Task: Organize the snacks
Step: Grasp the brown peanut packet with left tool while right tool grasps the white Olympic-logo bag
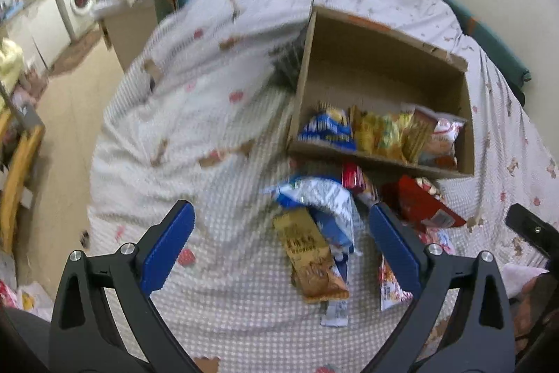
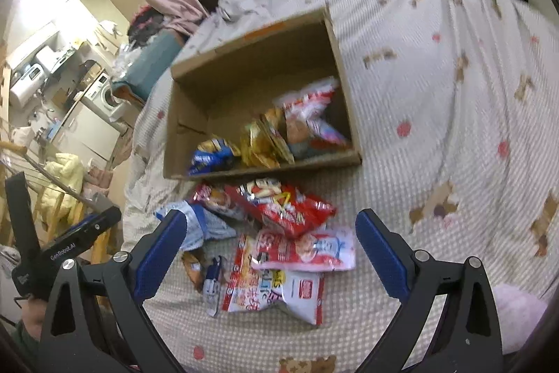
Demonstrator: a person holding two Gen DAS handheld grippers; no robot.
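On a bear-print bedspread, my two grippers hover above a loose heap of snack packets lying just in front of a cardboard box. Along the box's near wall a blue packet, a cluster of yellow packets and a red-and-white bag already stand in a row.

My left gripper has its blue pads spread wide and empty, with a brown bar packet lying between them on the cover and a blue-and-white bag just beyond it. My right gripper is equally wide apart and holds nothing; a pink-and-white pouch lies between its fingers, overlapping a larger white-and-red bag, with a red packet nearer the box.

I judge the step in hand to be picking the next packet from the heap. To do it well, I should choose a top-lying one, such as the pink-and-white pouch or the brown bar, come down straight with a finger on each side, and pinch across its narrow width so the film does not slip. Then I should stand it beside the row in the box, not drop it flat.
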